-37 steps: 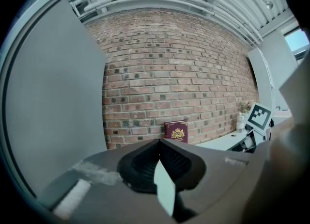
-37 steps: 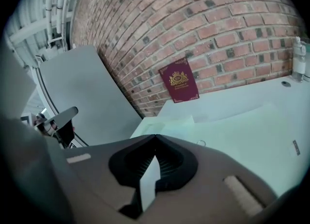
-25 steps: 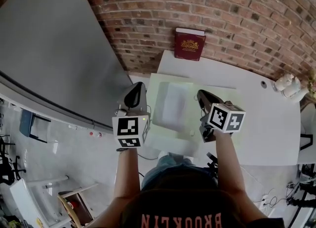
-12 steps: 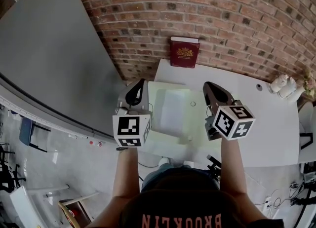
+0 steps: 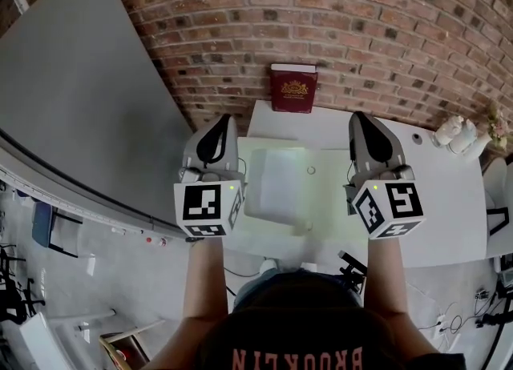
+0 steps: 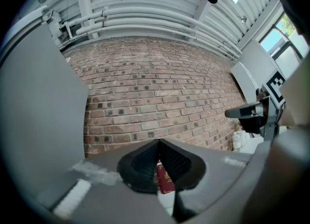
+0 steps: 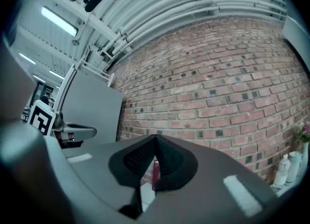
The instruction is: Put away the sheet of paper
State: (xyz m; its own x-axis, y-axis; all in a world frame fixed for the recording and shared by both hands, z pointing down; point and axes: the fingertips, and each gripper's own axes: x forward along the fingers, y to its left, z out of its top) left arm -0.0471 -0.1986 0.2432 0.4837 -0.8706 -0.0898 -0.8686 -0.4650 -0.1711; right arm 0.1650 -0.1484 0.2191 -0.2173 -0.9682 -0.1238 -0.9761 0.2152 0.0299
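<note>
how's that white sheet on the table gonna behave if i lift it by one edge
The white sheet lies flat and looks thin, so it would probably flop and sag from one edge. It is likely very light and might slide across the pale green underlay if pushed. Lying flush, its edge may be hard to catch.

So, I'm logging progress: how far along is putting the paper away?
Done, apparently: the paper lies on or in the green folder on the table; I cannot tell which. In hand: nothing; left tool and right tool are shut, empty, held above the table. Left: maybe closing the folder.
</note>
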